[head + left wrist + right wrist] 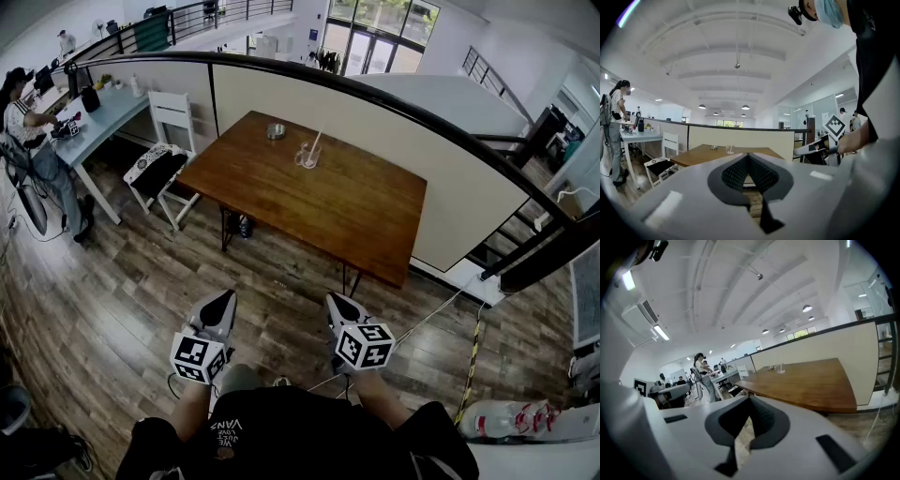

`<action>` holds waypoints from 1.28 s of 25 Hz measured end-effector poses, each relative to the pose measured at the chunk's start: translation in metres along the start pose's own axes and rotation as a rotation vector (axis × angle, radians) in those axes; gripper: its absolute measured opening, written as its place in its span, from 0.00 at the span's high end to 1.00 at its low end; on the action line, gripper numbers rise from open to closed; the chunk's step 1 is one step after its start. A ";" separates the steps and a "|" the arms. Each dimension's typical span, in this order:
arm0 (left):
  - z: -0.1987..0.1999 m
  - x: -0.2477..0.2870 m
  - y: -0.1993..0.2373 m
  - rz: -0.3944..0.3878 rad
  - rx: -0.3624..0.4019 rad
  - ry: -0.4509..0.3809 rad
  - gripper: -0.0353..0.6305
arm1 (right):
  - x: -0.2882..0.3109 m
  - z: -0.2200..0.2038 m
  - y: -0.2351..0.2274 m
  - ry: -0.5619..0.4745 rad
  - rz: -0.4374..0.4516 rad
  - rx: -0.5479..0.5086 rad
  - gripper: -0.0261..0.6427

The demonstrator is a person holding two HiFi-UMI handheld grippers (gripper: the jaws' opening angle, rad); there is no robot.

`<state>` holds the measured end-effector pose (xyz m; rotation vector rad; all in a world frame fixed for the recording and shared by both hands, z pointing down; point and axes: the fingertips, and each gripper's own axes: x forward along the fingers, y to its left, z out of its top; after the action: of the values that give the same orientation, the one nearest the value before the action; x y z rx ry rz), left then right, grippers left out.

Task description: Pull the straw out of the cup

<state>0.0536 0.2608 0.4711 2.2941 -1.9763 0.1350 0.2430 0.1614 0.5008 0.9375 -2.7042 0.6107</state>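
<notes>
Brown wood table stands on plank flooring, with a cream partition under a black rail behind it. The cup and its straw sit towards the table's far edge, near a small metal dish. My left gripper and right gripper hang near me, well short of the table, both clenched on nothing.

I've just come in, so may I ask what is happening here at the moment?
A person stands well short of the wooden table, holding a left gripper and a right gripper, both shut and empty. The cup stands on the table's far part, with the straw in it, not yet pulled.
</notes>
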 end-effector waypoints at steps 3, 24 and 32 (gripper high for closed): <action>0.001 0.010 0.003 -0.023 -0.023 -0.008 0.93 | 0.011 0.009 0.001 -0.044 0.030 0.021 0.94; -0.001 0.114 0.152 -0.225 -0.062 0.044 0.72 | 0.171 0.066 0.012 -0.115 -0.110 0.095 0.80; -0.003 0.129 0.212 -0.292 -0.052 0.066 0.72 | 0.218 0.070 0.029 -0.134 -0.183 0.135 0.80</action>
<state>-0.1372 0.1035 0.4970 2.4766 -1.5733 0.1301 0.0517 0.0327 0.5012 1.2872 -2.6765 0.7232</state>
